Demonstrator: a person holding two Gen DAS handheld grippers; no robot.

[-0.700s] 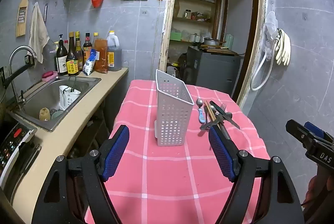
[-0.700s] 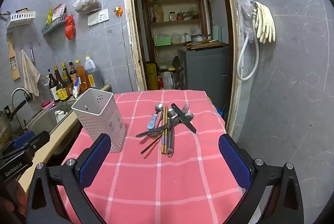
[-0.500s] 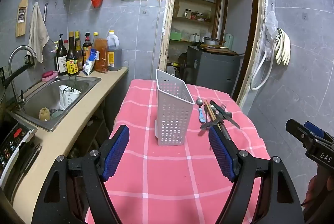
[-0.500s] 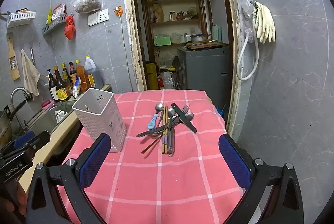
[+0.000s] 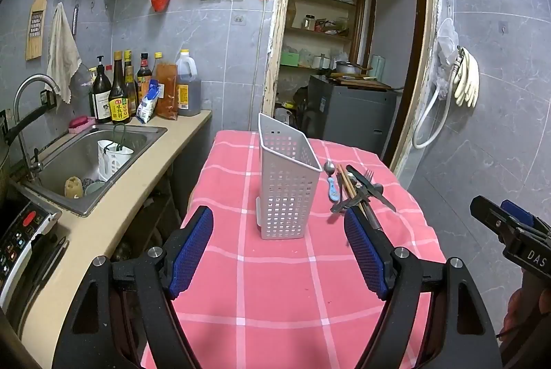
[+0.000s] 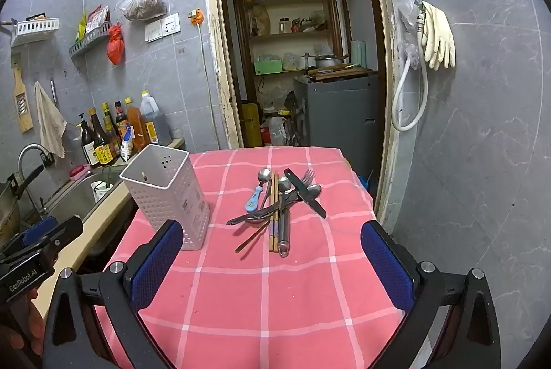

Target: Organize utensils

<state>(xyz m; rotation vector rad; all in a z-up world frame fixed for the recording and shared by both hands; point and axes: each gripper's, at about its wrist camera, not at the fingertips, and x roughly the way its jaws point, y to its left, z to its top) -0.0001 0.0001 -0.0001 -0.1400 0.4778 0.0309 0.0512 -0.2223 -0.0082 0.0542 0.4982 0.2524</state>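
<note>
Left gripper (image 5: 278, 246) jaws spread wide, nothing held; right gripper (image 6: 272, 257) same. Ahead on pink checked tablecloth (image 6: 261, 293): white perforated plastic utensil holder (image 5: 286, 186) upright, jumbled metal cutlery and chopsticks pile (image 6: 280, 203) just right of it.

"What room is this?"

"A kitchen in a home. See the metal sink (image 5: 86, 159) with its bent tap (image 5: 31, 90)?"

"And the bottles?"

"Sauce bottles (image 5: 118, 93) stand behind the sink (one big oil jug (image 5: 187, 86) too). A towel (image 5: 62, 52) hangs on the gray tile wall."

"What else?"

"Rubber gloves (image 6: 437, 35) hang by the door. Behind it, pantry shelves (image 6: 289, 35) hold jars. The surface wears a pink checked cloth (image 6: 268, 283)."
</note>
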